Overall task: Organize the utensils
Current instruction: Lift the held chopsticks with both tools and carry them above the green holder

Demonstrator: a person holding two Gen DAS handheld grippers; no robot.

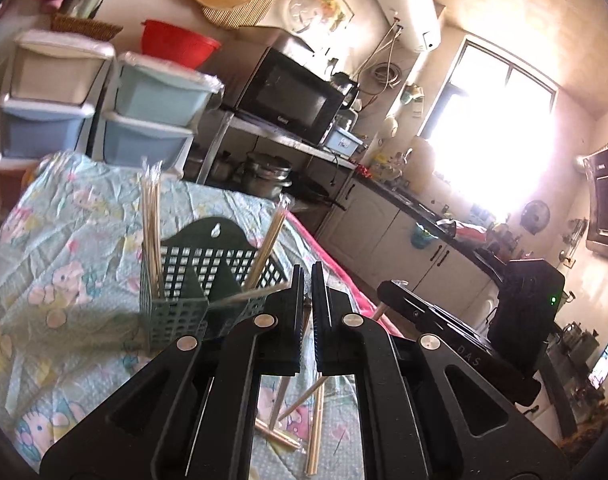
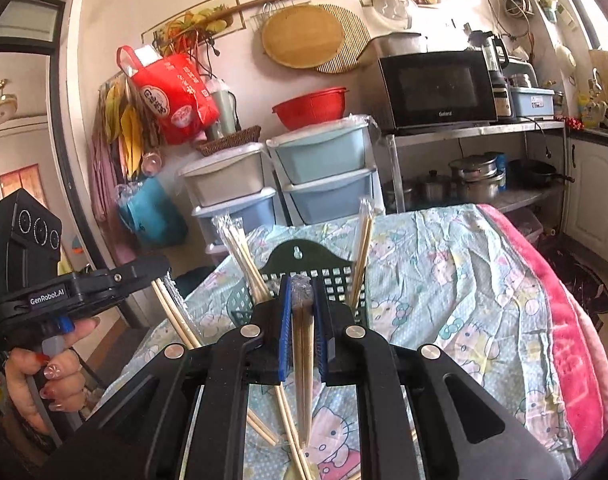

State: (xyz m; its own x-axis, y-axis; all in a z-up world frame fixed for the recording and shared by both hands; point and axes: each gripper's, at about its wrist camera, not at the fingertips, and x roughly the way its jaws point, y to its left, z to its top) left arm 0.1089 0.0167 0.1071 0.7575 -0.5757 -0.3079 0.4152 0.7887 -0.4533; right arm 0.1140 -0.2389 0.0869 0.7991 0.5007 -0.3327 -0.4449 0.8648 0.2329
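Note:
A dark green mesh utensil basket (image 1: pixel 208 276) stands on the patterned cloth; it also shows in the right wrist view (image 2: pixel 323 276). Wrapped chopstick pairs stand in its left (image 1: pixel 151 216) and right (image 1: pixel 270 240) compartments. My left gripper (image 1: pixel 307 284) is shut on a wrapped chopstick pair (image 1: pixel 256 293) that sticks out sideways; in the right wrist view this gripper (image 2: pixel 160 276) holds the pair (image 2: pixel 176 312) slanting down. My right gripper (image 2: pixel 302 300) is shut on a wrapped chopstick pair (image 2: pixel 302 360), held just in front of the basket. Loose chopsticks (image 1: pixel 315 424) lie on the cloth below.
The table carries a pale blue cartoon-print cloth (image 2: pixel 443 280) with a pink blanket (image 2: pixel 575 344) along its right edge. Stacked plastic drawers (image 2: pixel 319 176) stand behind the table. A shelf with a microwave (image 2: pixel 435 88) and pots (image 2: pixel 475 180) is to the right.

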